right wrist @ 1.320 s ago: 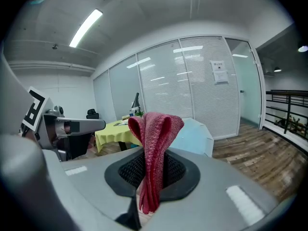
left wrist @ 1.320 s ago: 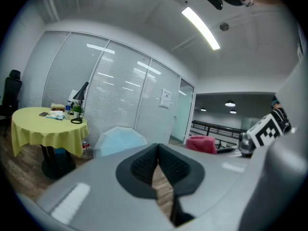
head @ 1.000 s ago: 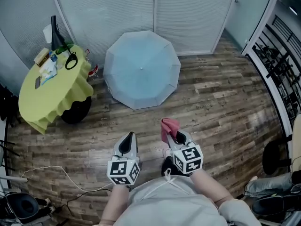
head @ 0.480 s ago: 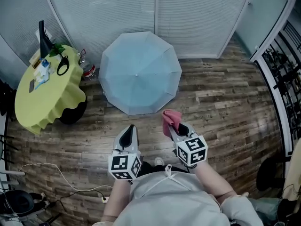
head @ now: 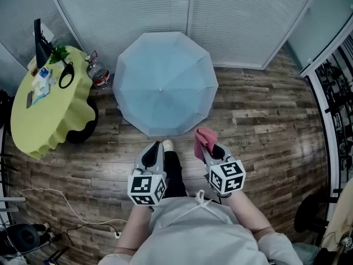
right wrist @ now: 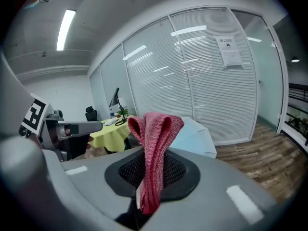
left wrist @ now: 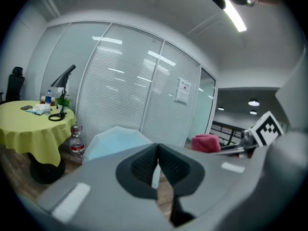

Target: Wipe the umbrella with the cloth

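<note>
Pink cloth (right wrist: 155, 143) sits clamped in the right tool (right wrist: 153, 171), folded upright between its pads. Left tool (left wrist: 157, 163) is clenched, empty. Only the head view shows the whole light-blue umbrella (head: 164, 81), open on the wood floor (head: 265, 126), ahead of both tools, not touching.

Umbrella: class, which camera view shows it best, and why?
Head view: the whole open umbrella shows from above, on the floor. The left gripper view catches only part of it beyond the jaws; the right gripper view, a slice behind the cloth.
</note>
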The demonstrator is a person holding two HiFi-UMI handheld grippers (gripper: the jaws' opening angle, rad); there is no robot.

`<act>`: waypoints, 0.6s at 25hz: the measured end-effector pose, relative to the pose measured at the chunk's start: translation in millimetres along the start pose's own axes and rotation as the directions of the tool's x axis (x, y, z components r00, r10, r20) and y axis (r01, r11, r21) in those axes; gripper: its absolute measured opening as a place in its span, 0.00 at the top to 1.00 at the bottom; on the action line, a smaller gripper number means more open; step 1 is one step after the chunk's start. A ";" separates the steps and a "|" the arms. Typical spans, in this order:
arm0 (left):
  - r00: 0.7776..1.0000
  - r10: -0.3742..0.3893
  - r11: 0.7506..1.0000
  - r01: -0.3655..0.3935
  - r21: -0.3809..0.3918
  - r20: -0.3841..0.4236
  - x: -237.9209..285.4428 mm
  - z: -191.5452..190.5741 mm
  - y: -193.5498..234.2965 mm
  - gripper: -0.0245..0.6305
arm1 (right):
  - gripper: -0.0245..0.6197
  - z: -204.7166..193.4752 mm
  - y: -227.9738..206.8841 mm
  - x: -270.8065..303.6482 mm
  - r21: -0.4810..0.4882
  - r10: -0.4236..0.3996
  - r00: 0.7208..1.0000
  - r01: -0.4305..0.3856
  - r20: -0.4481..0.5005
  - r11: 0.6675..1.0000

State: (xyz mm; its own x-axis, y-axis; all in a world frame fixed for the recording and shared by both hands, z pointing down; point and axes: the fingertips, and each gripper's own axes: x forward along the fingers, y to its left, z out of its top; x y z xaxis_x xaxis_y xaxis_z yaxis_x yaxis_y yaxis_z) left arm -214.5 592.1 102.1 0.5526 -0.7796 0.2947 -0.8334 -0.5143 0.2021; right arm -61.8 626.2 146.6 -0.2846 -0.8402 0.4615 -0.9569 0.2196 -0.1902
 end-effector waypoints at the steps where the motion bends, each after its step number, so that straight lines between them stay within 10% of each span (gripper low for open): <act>1: 1.000 -0.004 1.000 0.004 -0.003 -0.001 17.3 3.7 7.6 0.95 | 0.88 7.0 -7.0 14.7 0.002 -0.007 1.000 0.007 0.002 1.000; 15: 0.995 -0.073 0.995 0.068 -0.074 -0.074 286.9 99.1 152.8 0.95 | 0.88 144.2 -103.8 261.3 0.051 -0.092 0.991 0.098 -0.098 0.994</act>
State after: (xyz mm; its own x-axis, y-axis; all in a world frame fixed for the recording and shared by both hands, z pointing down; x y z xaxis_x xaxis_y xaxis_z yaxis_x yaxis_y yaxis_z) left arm -184.0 254.4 125.0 0.6111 -0.7112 0.3476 -0.7913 -0.5380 0.2903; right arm -28.5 312.3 162.0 -0.1995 -0.8043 0.5597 -0.9759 0.1112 -0.1880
